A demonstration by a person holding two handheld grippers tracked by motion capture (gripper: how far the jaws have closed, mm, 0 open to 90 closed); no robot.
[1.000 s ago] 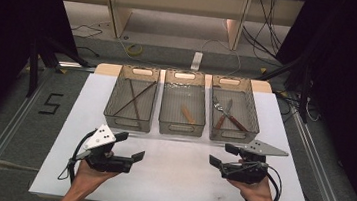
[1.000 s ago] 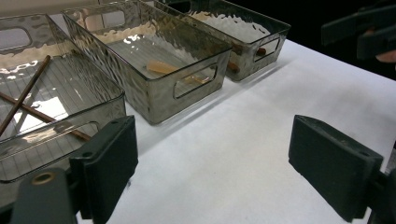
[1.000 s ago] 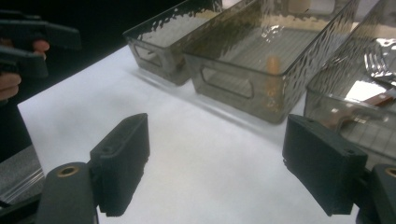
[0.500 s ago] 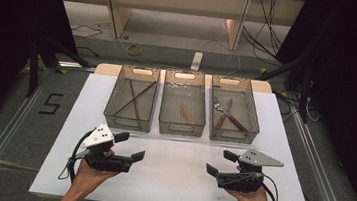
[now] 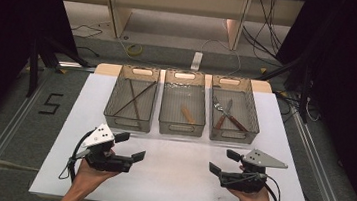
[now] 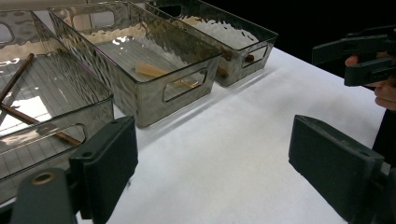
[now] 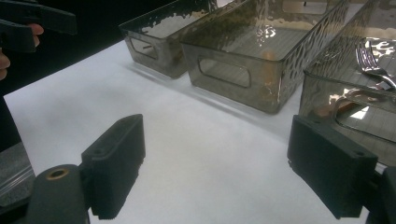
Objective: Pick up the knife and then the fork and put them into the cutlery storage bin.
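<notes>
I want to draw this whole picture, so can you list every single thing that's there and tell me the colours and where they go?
Table: one, white top, in the middle of the high view.
Bins: three, clear smoky grey, side by side at the table's far edge.
Chopsticks: two, dark brown, crossed in the left bin.
Small stick: one, tan, in the middle bin.
Fork and brown-handled cutlery: a few silver pieces, in the right bin.
Tape roll: one, yellow, on the floor beyond the table.
Power strip: one, white, on the floor.
Left gripper: one, black, jaws apart, near table edge.
Right gripper: one, black, jaws apart, near edge.
</notes>
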